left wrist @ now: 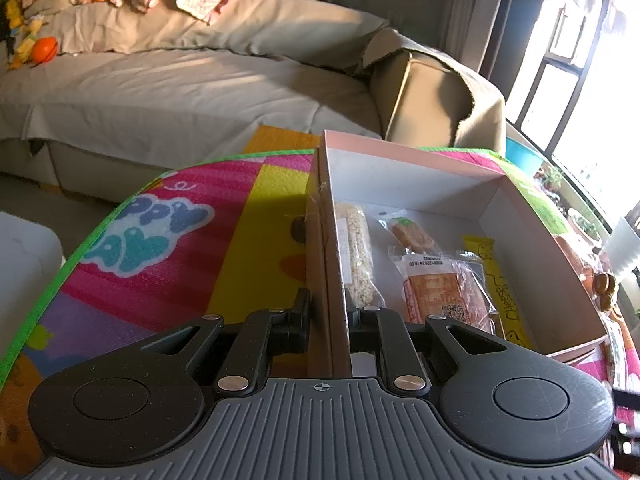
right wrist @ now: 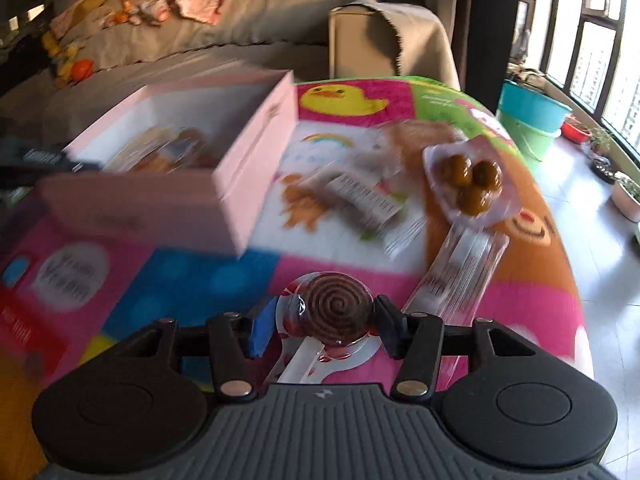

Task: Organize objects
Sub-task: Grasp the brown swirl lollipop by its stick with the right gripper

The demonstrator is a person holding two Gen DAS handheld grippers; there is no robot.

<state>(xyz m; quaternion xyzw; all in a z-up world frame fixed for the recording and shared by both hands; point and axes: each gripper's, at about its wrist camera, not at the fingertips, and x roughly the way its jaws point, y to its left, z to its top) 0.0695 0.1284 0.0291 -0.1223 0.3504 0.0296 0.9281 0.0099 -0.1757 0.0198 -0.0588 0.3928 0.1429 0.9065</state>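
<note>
A: What is the left hand-held gripper (left wrist: 329, 322) doing?

B: It is pinching the near side wall of the pale pink cardboard box (left wrist: 532, 236), one finger outside the wall, one inside, the jaws nearly pressed together on the thin card.

A: And what is lying inside the box?

B: A clear-wrapped puffed rice bar (left wrist: 356, 256) is lying against that gripped wall. Beside it, further from the wall, orange-brown biscuits in clear wrappers (left wrist: 436, 292) are resting, and beyond those a yellow snack packet with black lettering (left wrist: 500, 284) is sitting near the far wall.

A: The right hand-held gripper (right wrist: 325, 322)?

B: Its jaws are standing partly spread around a brown spiral lollipop in clear wrap (right wrist: 334, 310), with the fingers right at the sweet's sides; whether they are pressing it I cannot tell. The white stick is pointing back towards the camera.

A: Where is that relative to the box?

B: To the right of it, on the colourful cartoon play mat (right wrist: 180, 280). Further right, a clear pack of round brown sweets (right wrist: 470, 182) and a clear wrapped bar with a barcode label (right wrist: 360, 200) are lying on the mat, apart from the box.
</note>
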